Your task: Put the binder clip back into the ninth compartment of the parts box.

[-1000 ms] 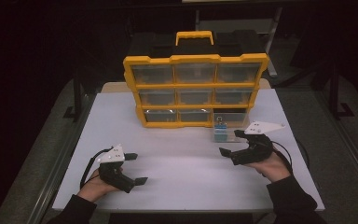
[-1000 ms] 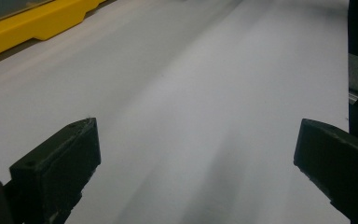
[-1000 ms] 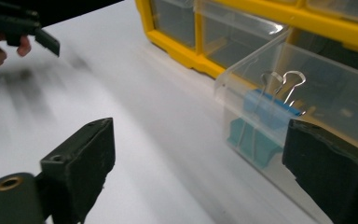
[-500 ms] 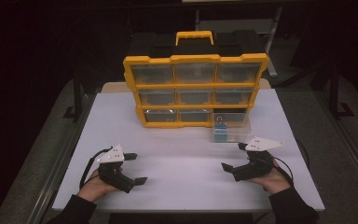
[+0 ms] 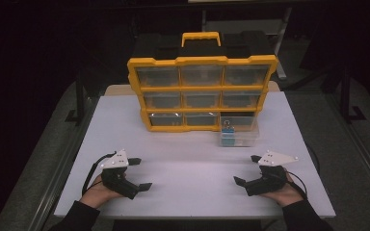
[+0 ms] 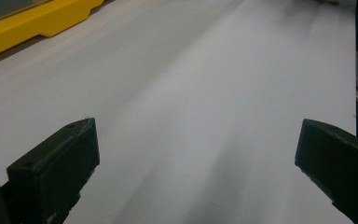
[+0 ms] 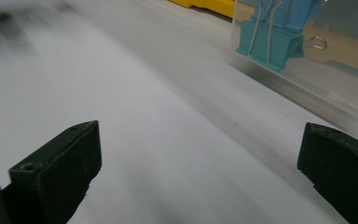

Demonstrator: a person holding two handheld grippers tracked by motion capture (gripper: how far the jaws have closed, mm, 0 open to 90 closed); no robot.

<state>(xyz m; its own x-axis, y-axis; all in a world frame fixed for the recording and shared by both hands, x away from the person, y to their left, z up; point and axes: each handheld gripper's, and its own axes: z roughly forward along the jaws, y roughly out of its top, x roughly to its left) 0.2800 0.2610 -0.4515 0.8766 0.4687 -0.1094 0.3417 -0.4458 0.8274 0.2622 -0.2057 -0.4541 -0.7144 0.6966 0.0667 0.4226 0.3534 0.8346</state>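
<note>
right tongs [image 5: 247, 169]: jaws apart, had dropped toward lower right of frame, away from clear drawer [image 5: 239, 135]
left tongs [image 5: 140, 173]: jaws apart, unmoved, lower left

Left gripper [image 5: 138, 174] and right gripper [image 5: 247, 169] low, well apart, jaws wide, nothing held.

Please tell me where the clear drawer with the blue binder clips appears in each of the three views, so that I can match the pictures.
High view: the clear drawer stands on the white table, pulled out before the lower right corner of the yellow organizer.
Left gripper view: not in it.
Right gripper view: upper right, its clear wall with the blue binder clips behind.
Shared landmark: the yellow organizer base, upper left in the left gripper view, top centre in the right gripper view.
</note>
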